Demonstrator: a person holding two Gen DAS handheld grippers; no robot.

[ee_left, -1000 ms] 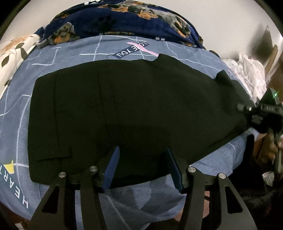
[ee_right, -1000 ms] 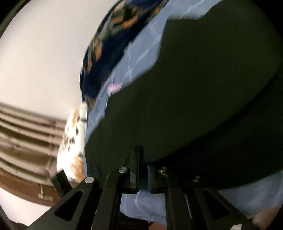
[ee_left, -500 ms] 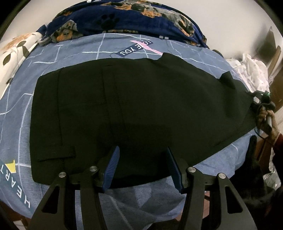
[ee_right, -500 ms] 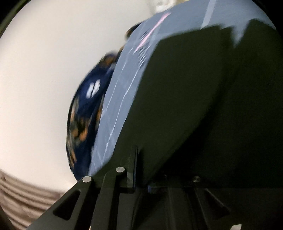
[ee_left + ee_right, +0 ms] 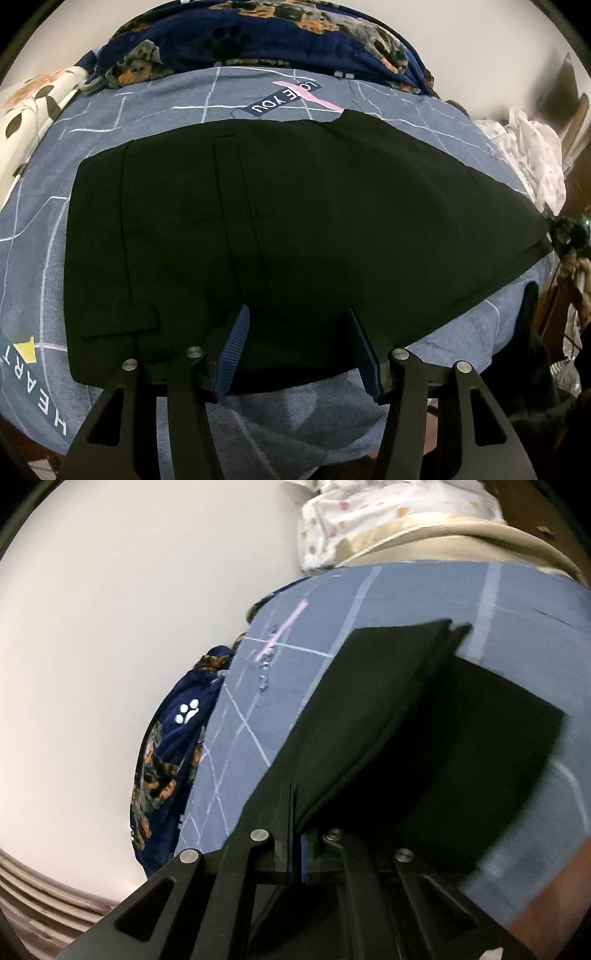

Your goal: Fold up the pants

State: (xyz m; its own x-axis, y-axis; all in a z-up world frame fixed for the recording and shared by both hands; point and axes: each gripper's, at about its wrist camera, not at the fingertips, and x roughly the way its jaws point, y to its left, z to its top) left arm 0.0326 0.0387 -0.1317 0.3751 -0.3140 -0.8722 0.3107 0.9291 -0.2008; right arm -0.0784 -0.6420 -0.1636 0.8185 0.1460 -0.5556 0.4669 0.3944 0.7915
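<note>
Black pants (image 5: 295,229) lie spread flat across a blue bedsheet (image 5: 147,110), waistband at the left and leg ends at the right. My left gripper (image 5: 297,350) is open and empty, hovering just above the pants' near edge. My right gripper (image 5: 297,834) is shut on the leg end of the pants (image 5: 388,720) and holds that end lifted off the sheet. It also shows in the left wrist view (image 5: 567,236) at the far right of the pants.
A navy dog-print blanket (image 5: 258,40) lies bunched at the far edge of the bed. A white spotted pillow (image 5: 33,107) is at the far left. White clothes (image 5: 532,151) are piled at the far right. The bed's near edge drops off below my left gripper.
My right gripper has pulled the leg end outward to the right and lower, drawing the pants flatter. My left gripper has stayed open and moved slightly closer.
</note>
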